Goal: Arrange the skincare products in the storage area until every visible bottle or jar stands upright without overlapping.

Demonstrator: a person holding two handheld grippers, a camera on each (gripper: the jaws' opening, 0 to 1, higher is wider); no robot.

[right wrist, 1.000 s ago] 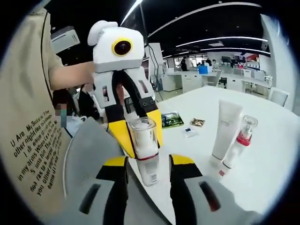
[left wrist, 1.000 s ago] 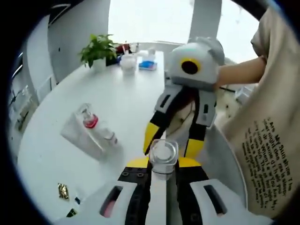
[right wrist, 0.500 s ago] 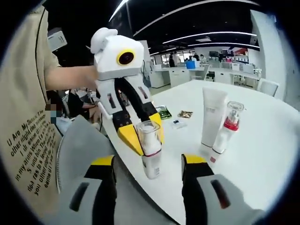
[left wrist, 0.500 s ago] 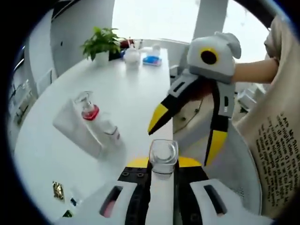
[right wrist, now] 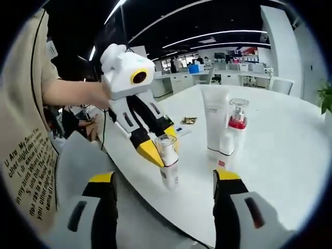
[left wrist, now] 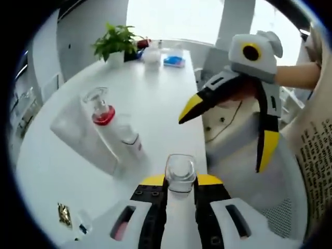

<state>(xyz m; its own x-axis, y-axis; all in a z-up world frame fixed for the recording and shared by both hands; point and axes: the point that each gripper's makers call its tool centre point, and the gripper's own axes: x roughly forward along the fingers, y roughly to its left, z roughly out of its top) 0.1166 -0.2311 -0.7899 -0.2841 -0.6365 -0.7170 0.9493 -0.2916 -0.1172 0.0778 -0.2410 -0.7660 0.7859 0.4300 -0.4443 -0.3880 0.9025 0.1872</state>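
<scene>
A small bottle with a clear cap point(right wrist: 167, 161) stands near the white table's point(right wrist: 280, 155) edge, and my left gripper point(right wrist: 162, 147) is shut on its upper part. In the left gripper view the same bottle point(left wrist: 180, 174) sits between the yellow tips of my left gripper point(left wrist: 180, 182). My right gripper point(right wrist: 165, 179) is wide open, drawn back from the bottle and holding nothing. It also hangs open at the upper right in the left gripper view point(left wrist: 228, 129). A white tube point(right wrist: 214, 119) and a red-collared pump bottle point(right wrist: 233, 127) stand upright side by side.
A potted plant point(left wrist: 116, 44) and small items point(left wrist: 174, 61) sit at the table's far end. Small packets point(left wrist: 65, 212) lie on the table near the tube point(left wrist: 78, 135). A person's printed shirt point(right wrist: 26, 140) and the table edge are close to both grippers.
My right gripper has opened wide and pulled back from the clear-capped bottle. The left gripper has kept its hold on the bottle.
</scene>
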